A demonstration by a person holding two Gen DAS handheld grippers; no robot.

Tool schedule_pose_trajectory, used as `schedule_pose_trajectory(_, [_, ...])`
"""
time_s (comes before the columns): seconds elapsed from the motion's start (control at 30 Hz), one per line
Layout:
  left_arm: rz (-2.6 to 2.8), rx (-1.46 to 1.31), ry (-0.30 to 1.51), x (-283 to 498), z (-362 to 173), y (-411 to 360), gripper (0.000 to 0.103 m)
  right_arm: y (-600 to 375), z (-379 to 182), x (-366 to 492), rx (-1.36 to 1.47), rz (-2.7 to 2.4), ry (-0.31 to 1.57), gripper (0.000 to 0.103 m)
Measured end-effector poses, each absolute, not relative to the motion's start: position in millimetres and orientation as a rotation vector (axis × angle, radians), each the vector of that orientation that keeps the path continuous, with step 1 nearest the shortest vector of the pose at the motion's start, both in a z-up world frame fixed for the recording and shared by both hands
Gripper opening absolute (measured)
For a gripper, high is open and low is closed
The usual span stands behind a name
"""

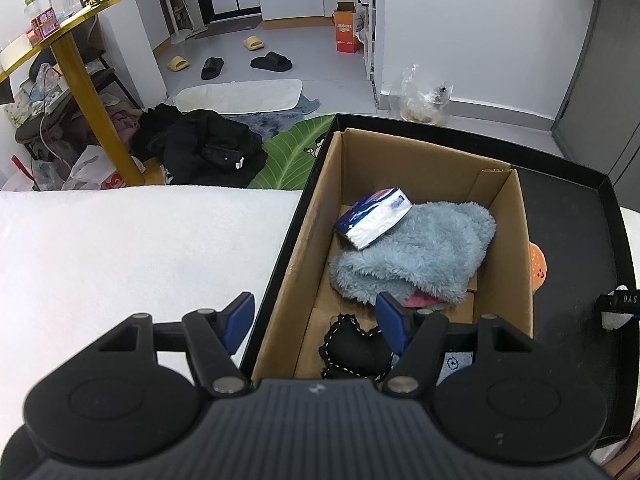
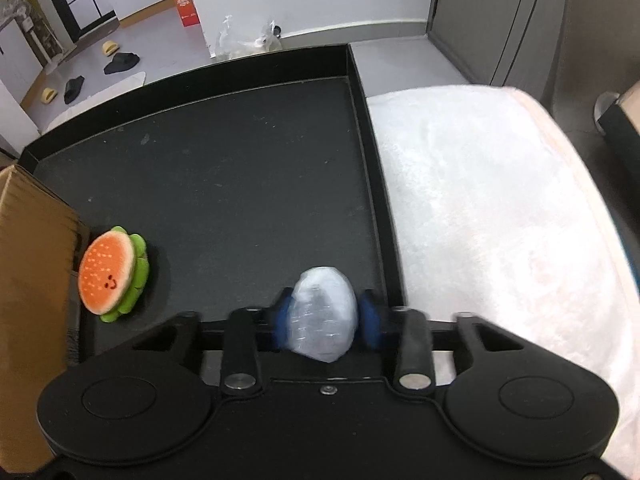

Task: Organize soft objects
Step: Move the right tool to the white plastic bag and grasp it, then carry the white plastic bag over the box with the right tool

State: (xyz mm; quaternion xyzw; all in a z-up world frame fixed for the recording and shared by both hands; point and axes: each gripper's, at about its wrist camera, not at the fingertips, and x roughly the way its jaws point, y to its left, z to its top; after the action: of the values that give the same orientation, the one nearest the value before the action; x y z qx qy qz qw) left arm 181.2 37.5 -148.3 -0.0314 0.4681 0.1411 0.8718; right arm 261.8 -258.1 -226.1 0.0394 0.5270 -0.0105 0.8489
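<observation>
On the left, the left gripper (image 1: 316,320) hangs tilted steeply down over the near end of the open brown cardboard box (image 1: 400,152), its blue pads standing wide apart with nothing between them; one pad sits over the white fleecy cover (image 1: 120,248), the other inside the box. In the box lie a fluffy pale-blue cloth (image 1: 420,252), a blue-and-white soft tissue pack (image 1: 374,218) resting on it, and a small black fabric pouch with dotted edging (image 1: 352,348). These look light and yielding, so any of them could be pinched anywhere on its bulk. Further right, on the floor of the shallow black tray (image 2: 240,152), a round orange-and-green burger-shaped plush (image 2: 114,278) leans against the box's outer wall. At the tray's near right edge, the right gripper (image 2: 324,316), also angled steeply down, has its blue pads pressing both sides of a pale, egg-shaped bundle wrapped in clear plastic film (image 2: 324,316). That wrap looks slippery and squashy, so a grip across its widest middle seems safest.
</observation>
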Motion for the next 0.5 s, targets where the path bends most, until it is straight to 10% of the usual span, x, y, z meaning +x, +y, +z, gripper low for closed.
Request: schedule_pose_trajectory(0.5, [0.311, -0.107, 0.997, 179, -139, 50, 0.065, -249, -197, 247, 0.044, 0.042, 1.099, 0.031])
